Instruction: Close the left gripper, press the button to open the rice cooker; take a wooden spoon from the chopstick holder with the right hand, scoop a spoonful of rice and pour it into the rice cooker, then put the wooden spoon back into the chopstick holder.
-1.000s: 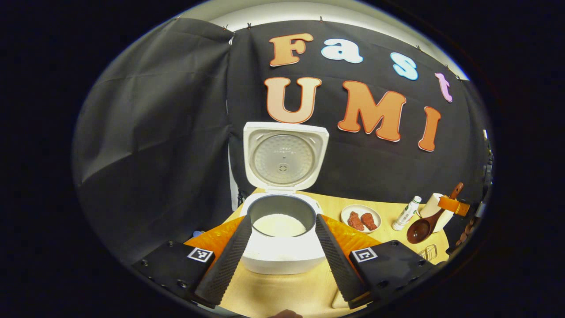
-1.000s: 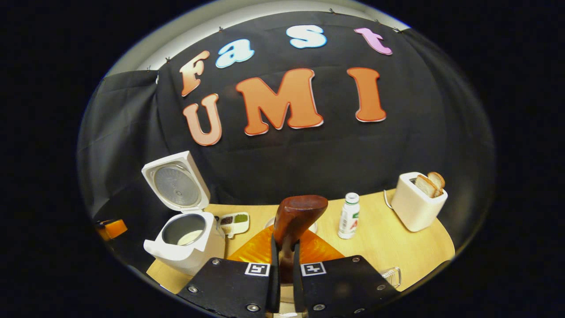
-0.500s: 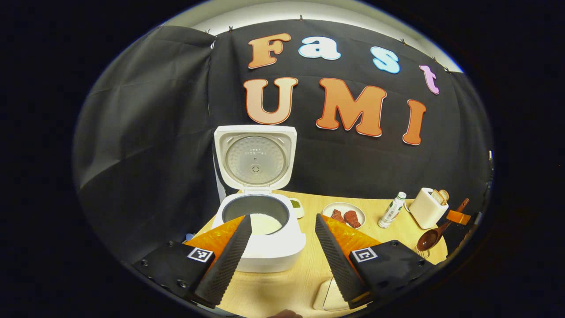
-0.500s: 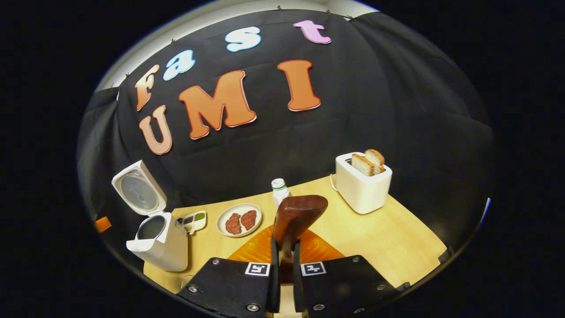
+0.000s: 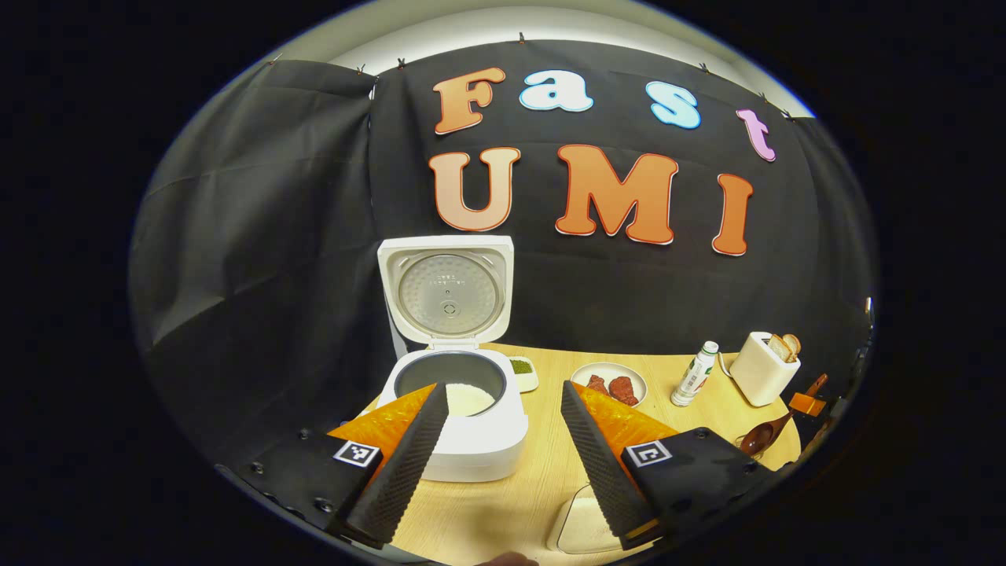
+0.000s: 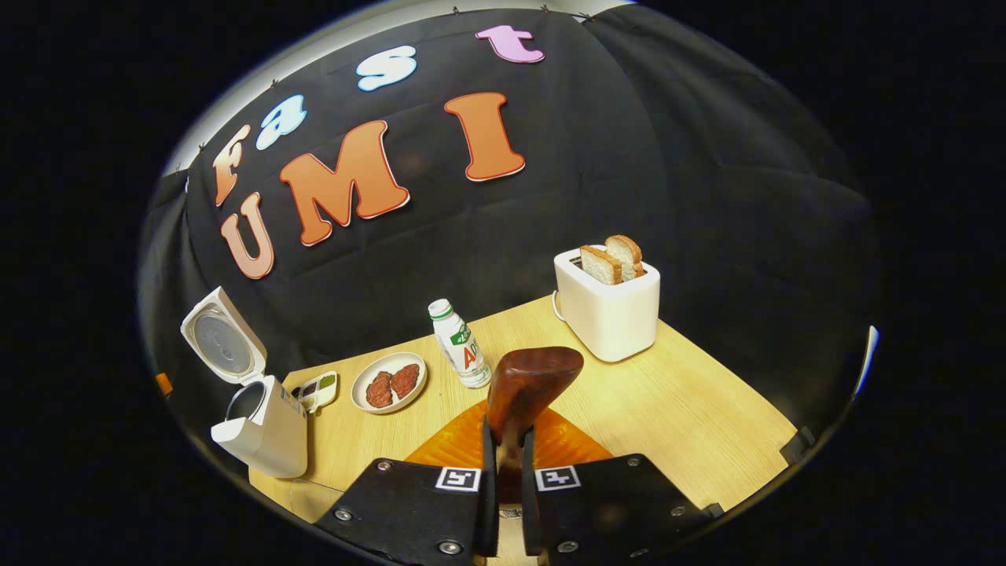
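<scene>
Right jaws clenched on the spoon [image 6: 525,385], bowl up and forward; left gripper [image 5: 503,448] jaws released, spread before the cooker [image 5: 464,424]. Cooker lid is up, rice in the pot. Judging by that, the step in hand is returning the spoon to the holder; I can't pick the holder out. Next: find it, lower the spoon in upright. Bottle [image 6: 460,344], plate [image 6: 389,382], toaster [image 6: 609,310] crowd the tabletop [image 6: 692,409] ahead.

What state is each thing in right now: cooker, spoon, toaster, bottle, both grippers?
Rice cooker: lid up, rice inside.
Wooden spoon: clamped in the right gripper, bowl end forward.
Left gripper: open, holding nothing.
Toaster: two bread slices sticking up.
Bottle: upright, capped.
</scene>
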A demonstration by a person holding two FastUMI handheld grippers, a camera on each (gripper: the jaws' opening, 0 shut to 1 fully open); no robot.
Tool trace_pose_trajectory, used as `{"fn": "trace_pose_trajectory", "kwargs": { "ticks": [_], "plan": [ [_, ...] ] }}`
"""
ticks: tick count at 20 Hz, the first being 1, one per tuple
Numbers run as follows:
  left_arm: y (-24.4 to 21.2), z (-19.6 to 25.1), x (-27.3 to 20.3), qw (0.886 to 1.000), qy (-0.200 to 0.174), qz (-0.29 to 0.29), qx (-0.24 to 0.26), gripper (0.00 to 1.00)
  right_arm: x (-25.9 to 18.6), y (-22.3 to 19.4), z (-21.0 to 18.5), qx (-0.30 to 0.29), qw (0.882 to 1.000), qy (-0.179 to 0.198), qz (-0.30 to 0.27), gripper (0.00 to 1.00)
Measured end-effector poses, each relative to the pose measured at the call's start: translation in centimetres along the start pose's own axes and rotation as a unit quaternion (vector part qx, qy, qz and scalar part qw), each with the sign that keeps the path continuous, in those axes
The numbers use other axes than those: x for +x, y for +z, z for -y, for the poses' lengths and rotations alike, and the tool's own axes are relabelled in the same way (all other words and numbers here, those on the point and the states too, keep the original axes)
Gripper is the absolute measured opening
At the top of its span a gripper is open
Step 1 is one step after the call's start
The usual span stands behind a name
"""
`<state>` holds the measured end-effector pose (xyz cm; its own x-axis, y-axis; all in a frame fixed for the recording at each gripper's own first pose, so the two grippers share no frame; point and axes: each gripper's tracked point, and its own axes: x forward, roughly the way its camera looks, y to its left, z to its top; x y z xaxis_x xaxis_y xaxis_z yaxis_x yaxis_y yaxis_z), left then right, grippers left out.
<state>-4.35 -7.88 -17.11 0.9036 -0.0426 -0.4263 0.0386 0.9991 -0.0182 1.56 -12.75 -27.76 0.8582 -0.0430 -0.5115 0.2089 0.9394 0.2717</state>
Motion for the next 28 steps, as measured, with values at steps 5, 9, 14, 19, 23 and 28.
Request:
{"fn": "trace_pose_trajectory", "kwargs": {
  "ticks": [5,9,14,19,23,28],
  "plan": [
    [-0.1,-1.5,-1.1,1.0,0.029,-0.001,0.004,0.98,2.0,-2.9,1.3,0.014,1.0,0.01,-0.019,0.12],
    [0.7,-2.9,-1.0,0.999,0.045,0.004,0.013,0.98,3.2,-4.7,1.8,0.051,0.998,0.022,-0.034,0.13],
    [3.9,-5.5,0.5,0.999,0.047,0.021,-0.006,0.99,3.8,-5.9,2.6,0.089,0.995,0.017,-0.046,0.18],
    [9.4,-9.2,4.0,0.997,0.051,0.057,-0.02,0.99,3.5,-7.6,3.4,0.105,0.99,0.0,-0.094,0.26],
    [13.1,-11.1,7.6,0.996,0.057,0.072,0.019,0.99,2.1,-7.4,4.4,0.078,0.992,-0.035,-0.095,0.54],
    [17.5,-11.4,13.3,0.995,0.038,0.086,0.027,0.98,-1.7,-5.0,4.9,0.042,0.994,-0.075,-0.062,0.87]
  ]
}}
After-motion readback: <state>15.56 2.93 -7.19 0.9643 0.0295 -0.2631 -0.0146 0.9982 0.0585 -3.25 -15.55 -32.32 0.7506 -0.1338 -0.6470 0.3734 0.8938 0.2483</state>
